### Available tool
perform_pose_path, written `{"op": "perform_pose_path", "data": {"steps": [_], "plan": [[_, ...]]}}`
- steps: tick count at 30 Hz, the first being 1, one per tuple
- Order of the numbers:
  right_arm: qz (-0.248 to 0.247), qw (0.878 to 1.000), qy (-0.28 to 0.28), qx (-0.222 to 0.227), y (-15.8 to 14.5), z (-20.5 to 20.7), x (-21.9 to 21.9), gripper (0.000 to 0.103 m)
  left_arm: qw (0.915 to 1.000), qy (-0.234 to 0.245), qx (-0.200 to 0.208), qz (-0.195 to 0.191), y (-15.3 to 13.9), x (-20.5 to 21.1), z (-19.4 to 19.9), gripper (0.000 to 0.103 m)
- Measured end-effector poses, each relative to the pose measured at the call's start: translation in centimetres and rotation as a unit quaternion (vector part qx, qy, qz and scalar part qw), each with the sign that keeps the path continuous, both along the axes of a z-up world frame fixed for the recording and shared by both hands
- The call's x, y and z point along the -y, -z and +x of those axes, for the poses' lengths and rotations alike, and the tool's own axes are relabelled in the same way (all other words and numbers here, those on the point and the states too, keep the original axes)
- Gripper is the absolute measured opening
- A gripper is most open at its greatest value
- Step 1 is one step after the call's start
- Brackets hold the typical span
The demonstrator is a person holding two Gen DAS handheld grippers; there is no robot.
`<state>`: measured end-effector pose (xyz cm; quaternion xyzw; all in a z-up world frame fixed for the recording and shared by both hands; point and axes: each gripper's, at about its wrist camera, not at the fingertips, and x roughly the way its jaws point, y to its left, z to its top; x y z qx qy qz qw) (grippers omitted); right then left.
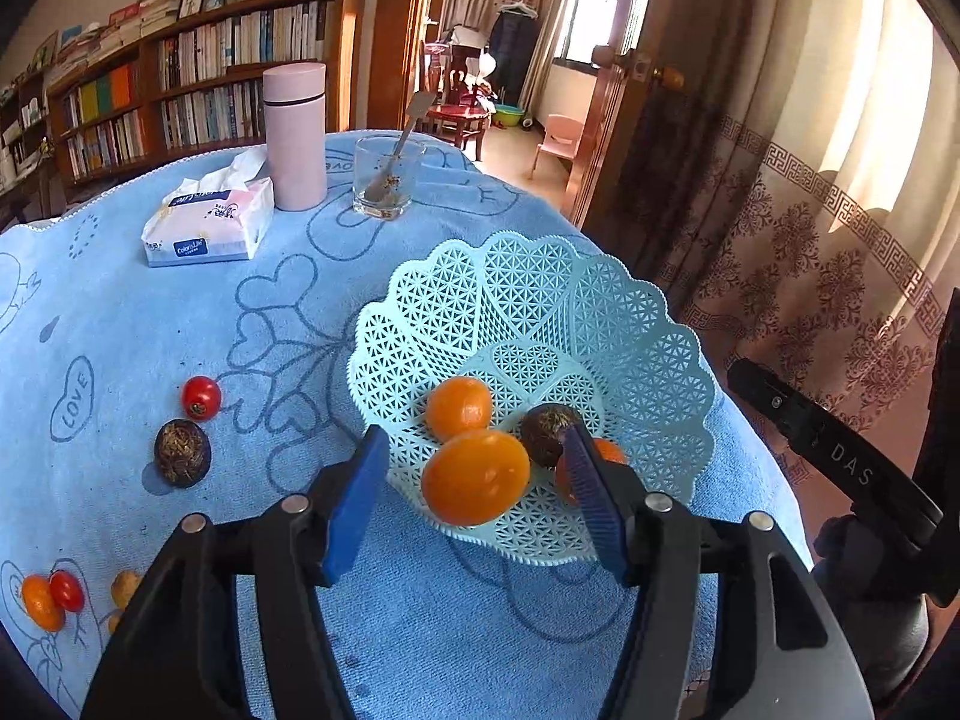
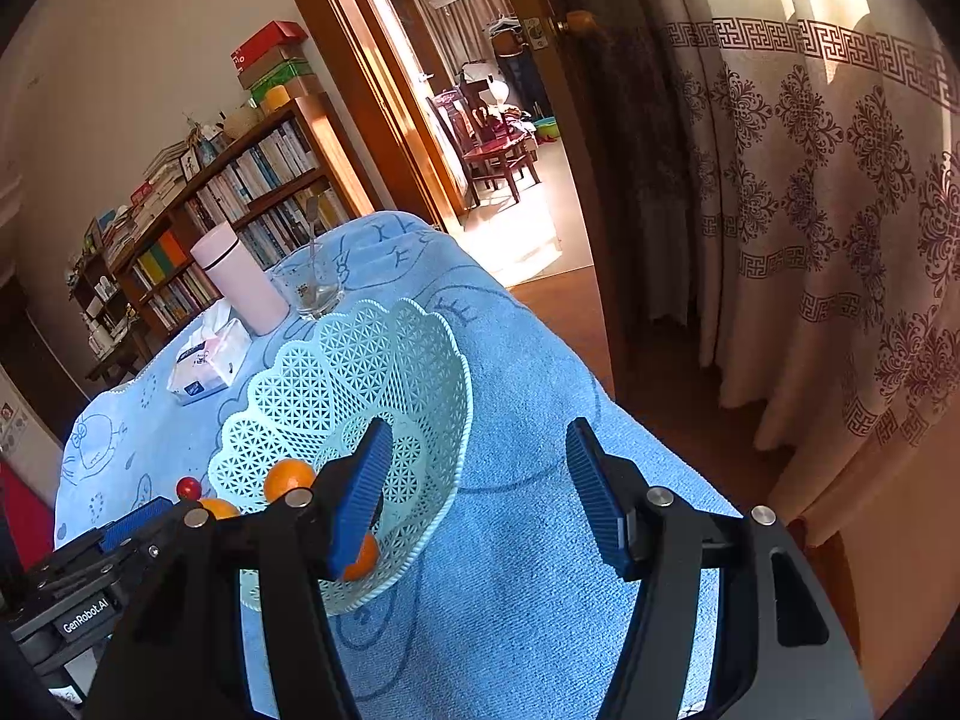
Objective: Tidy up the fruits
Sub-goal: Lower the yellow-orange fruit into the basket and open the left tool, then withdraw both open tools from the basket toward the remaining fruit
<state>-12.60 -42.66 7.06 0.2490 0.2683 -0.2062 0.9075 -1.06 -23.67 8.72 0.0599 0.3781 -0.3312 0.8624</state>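
Left gripper (image 1: 474, 480): jaws spread wide, blue ribbed pads (image 1: 354, 504) facing each other across a clear gap, nothing clamped. Black finger arms angle forward and slightly down.

Right gripper (image 2: 477, 492): jaws likewise wide apart, nothing held. Its body shows at the right edge of the left wrist view; the left gripper's body sits at the lower left of the right wrist view.

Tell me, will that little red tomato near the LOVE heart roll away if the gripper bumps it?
Probably, a little. The red tomato looks round and smooth, so a nudge would likely roll it. The blue towel under it looks fuzzy, which should slow it soon. Its shiny skin may slip between flat pads, and hard squeezing could burst it.
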Motion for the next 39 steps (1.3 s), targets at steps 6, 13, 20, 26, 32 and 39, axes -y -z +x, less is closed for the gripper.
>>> {"op": "perform_pose_path", "data": {"steps": [6,13,20,26,32,39], "plan": [[0.0,1.0,-0.003,0.001,0.0,0.1,-0.1,0.064,0.9993,-0.036,0.01,0.0,-0.4,-2.2,0.6,0.072],[0.0,1.0,-0.017,0.001,0.1,0.3,-1.6,0.071,0.9956,-0.093,0.001,-0.005,-0.5,-5.9,1.7,0.088],[0.0,0.999,-0.033,0.003,-0.3,0.7,-3.2,0.071,0.9923,-0.123,0.011,-0.009,-1.2,-9.0,1.8,0.088],[-0.006,0.998,-0.056,0.0,-0.7,1.4,-5.2,0.072,0.9873,-0.157,0.02,-0.017,-1.9,-12.5,1.8,0.088],[-0.012,0.996,-0.083,-0.007,-0.8,2.6,-7.6,0.072,0.9782,-0.206,0.02,-0.019,-1.9,-17.2,2.2,0.088],[-0.016,0.993,-0.118,-0.018,-0.6,4.0,-10.4,0.072,0.9639,-0.266,0.009,-0.014,-0.8,-22.7,2.5,0.088]]}}
